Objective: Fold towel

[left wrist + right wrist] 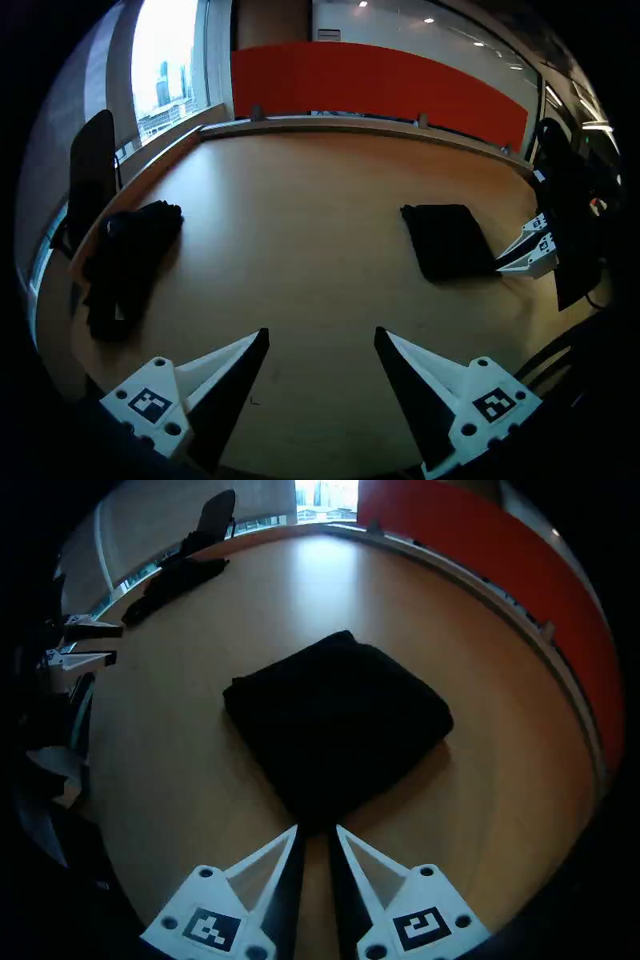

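As seen from the left gripper view: noted left gripper (320, 332) low in frame, fingers spread wide, released, nothing between them but bare wooden table (304, 208). Found towel (448, 240), black, folded into a flat rectangle, lying on table right of centre. Spotted right gripper (502, 264) at towel's right edge, tips pointing at it; cannot tell from here whether touching. Logged dark bundle (128, 256) on table near left edge, well apart from towel; chair (92, 168) behind it; red panel (376, 84) along far side; window (164, 72) at upper left.

As seen from the right gripper view: found towel mid-frame, flat on table. Noted right gripper fingers close together, only a slim gap between, tips meeting towel's near edge; cannot tell whether pinching fabric or merely resting against it. Spotted left gripper at far left, well apart from towel, jaws parted. Logged bundle at far upper left, by chair.
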The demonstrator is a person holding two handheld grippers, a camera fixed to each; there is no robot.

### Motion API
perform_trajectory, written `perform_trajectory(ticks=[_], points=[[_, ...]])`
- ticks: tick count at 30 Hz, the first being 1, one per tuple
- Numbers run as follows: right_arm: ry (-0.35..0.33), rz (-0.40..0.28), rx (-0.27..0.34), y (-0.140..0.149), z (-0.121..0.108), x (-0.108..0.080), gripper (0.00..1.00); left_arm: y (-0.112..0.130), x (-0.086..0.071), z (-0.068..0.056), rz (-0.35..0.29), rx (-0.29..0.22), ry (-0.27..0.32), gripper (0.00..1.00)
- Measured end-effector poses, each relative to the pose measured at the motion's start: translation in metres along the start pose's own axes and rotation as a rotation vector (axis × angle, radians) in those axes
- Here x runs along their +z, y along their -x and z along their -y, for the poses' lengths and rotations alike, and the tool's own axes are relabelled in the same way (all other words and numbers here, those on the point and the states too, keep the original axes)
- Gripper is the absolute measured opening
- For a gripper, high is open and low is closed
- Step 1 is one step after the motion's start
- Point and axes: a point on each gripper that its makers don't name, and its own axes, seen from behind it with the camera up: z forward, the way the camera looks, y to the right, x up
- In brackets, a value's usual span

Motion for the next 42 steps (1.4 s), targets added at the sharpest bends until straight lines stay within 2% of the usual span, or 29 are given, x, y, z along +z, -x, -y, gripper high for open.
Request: perform_trajectory(ticks=[2, 7, 18, 28, 42], points=[[-0.002, 0.003, -0.006, 0.001, 0.000, 0.000, 0.19, 0.000, 0.000, 0.000, 0.001, 0.000, -0.001, 0.98], [-0.001, 0.007, -0.023, 0.002, 0.000, 0.000, 0.06, 0.000, 0.001, 0.000, 0.001, -0.001, -0.001, 0.98], [0.014, -0.035, -0.053, -0.015, -0.006, -0.014, 0.05, -0.003, 0.004, 0.000, -0.004, 0.001, 0.006, 0.98], [0.058, -0.133, -0.076, -0.070, -0.028, -0.042, 0.05, -0.016, 0.005, -0.004, -0.025, 0.016, 0.023, 0.98], [0.125, -0.251, -0.149, -0.152, -0.066, -0.094, 0.05, -0.036, -0.001, -0.004, -0.066, 0.032, 0.031, 0.98]])
